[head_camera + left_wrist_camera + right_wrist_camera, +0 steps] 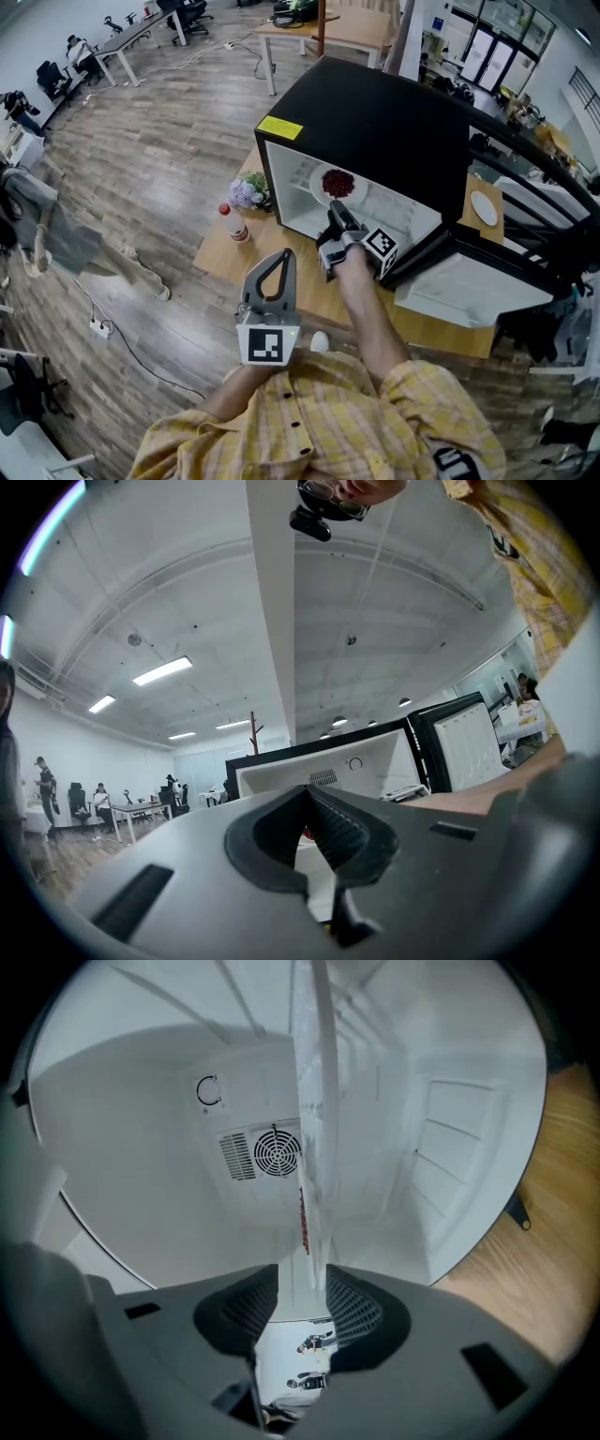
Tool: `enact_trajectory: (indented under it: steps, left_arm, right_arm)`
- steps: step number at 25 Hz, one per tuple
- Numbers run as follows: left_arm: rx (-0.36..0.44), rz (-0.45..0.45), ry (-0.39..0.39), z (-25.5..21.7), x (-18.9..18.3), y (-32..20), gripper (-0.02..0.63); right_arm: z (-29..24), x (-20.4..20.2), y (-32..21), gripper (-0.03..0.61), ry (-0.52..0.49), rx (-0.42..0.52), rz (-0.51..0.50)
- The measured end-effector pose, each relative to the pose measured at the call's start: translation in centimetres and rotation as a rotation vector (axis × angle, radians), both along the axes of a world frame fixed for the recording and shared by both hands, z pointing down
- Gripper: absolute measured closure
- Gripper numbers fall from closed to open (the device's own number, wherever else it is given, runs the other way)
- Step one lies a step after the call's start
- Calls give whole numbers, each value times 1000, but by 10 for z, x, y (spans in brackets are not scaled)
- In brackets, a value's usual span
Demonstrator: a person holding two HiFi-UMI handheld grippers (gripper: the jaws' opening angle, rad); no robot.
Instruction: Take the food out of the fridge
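While my right gripper point(336, 210) reached into the open fridge point(375, 122), its jaws stood apart around a thin white edge, plate or shelf I could not tell. Red food point(338, 182) lay on a plate point(317, 186) inside the fridge. My left gripper point(284, 259) hung outside the fridge, jaws closed, empty

Head view: high above, looking steeply down on the fridge point(366, 131) | left gripper view: low, facing it from farther back | right gripper view: close, inside its cavity | shared: fridge interior
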State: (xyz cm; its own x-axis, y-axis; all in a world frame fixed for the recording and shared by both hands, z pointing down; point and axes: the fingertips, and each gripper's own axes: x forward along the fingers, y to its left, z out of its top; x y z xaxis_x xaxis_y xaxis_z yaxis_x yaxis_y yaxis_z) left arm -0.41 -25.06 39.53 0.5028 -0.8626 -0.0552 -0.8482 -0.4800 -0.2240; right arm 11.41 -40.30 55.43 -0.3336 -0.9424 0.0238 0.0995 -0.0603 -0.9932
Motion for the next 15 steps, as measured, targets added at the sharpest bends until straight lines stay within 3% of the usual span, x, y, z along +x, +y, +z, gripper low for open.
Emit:
enact_trajectory:
  steps: [7,15]
  left_arm:
    - [-26,-16,10,5,-4,0,606]
    - [-41,-46,5,10,-15,-2,607]
  right_arm:
    - [6,-4,-16,433,-38,-20,1]
    - [21,-1,-33,483,-63,-54,27]
